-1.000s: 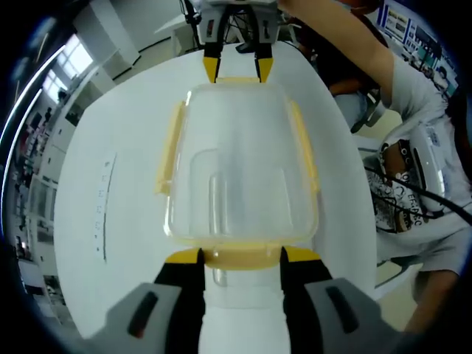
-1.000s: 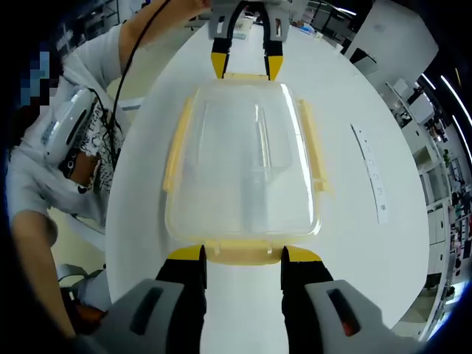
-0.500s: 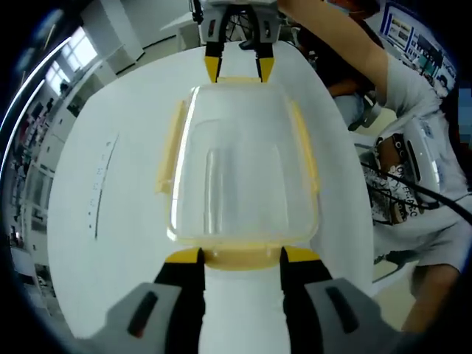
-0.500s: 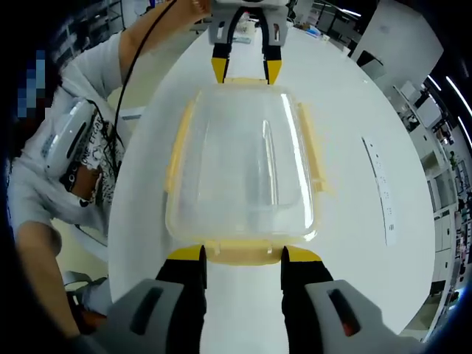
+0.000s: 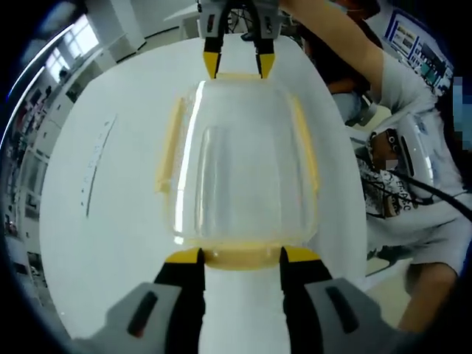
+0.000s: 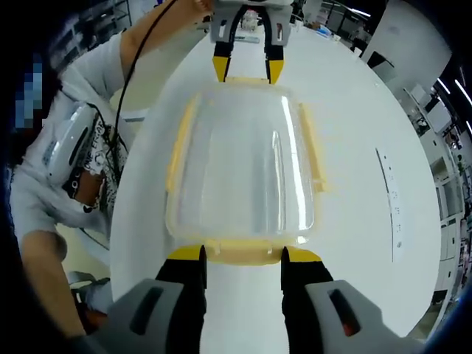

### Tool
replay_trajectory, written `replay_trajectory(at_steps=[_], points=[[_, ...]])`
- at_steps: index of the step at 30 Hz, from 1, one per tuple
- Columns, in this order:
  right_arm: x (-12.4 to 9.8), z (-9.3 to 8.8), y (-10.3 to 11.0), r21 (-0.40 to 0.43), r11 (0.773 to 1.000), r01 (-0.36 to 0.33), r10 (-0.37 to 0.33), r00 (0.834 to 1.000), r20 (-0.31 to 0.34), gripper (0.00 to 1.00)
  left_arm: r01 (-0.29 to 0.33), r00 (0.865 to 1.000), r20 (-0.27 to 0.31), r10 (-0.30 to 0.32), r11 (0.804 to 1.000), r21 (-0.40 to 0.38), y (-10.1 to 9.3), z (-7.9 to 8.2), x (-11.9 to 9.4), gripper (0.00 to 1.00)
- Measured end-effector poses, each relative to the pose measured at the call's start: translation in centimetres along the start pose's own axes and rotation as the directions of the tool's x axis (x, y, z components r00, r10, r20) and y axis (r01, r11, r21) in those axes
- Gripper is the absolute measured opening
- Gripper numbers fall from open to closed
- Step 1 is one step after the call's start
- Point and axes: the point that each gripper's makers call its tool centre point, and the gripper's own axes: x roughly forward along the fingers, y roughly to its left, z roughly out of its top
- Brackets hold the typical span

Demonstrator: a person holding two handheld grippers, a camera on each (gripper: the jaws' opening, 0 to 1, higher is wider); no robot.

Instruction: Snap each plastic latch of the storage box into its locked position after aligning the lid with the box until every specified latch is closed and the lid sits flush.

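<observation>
On the white table [image 5: 96,243] sits the clear storage box [image 5: 243,169], its lid on and yellow latches [image 5: 168,144] along the long sides. My left gripper [image 5: 240,257] spreads wide, tips flanking the near end latch [image 5: 242,256]. My right gripper [image 6: 242,255] does likewise at the opposite end latch [image 6: 243,251].

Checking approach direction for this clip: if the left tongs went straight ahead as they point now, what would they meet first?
The yellow end latch of the storage box, lying right at the tips of the left tongs. Whether they already touch it is unclear.
</observation>
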Motion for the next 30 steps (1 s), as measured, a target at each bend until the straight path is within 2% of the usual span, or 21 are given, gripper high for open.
replay_trajectory(at_steps=[11,18,23,30], points=[[1.2,0.2,0.2,0.02,1.0,-0.012,0.012,1.0,0.003,0.38,0.019,0.999,-0.028,-0.019,1.0,0.004,0.4,-0.9,0.5,0.39],[1.4,0.0,-0.4,0.029,0.999,-0.018,0.019,1.0,-0.007,0.38,0.018,1.0,-0.021,-0.018,1.0,0.007,0.9,-0.9,0.8,0.39],[1.4,-0.5,-0.7,0.031,0.999,-0.026,0.027,0.998,-0.054,0.38,0.023,1.0,-0.018,-0.023,1.0,0.012,1.2,-0.6,1.1,0.39],[1.5,-0.3,-0.8,0.039,0.998,-0.042,0.044,0.998,-0.046,0.38,0.027,1.0,-0.016,-0.027,1.0,0.014,1.5,-0.9,0.9,0.39]])
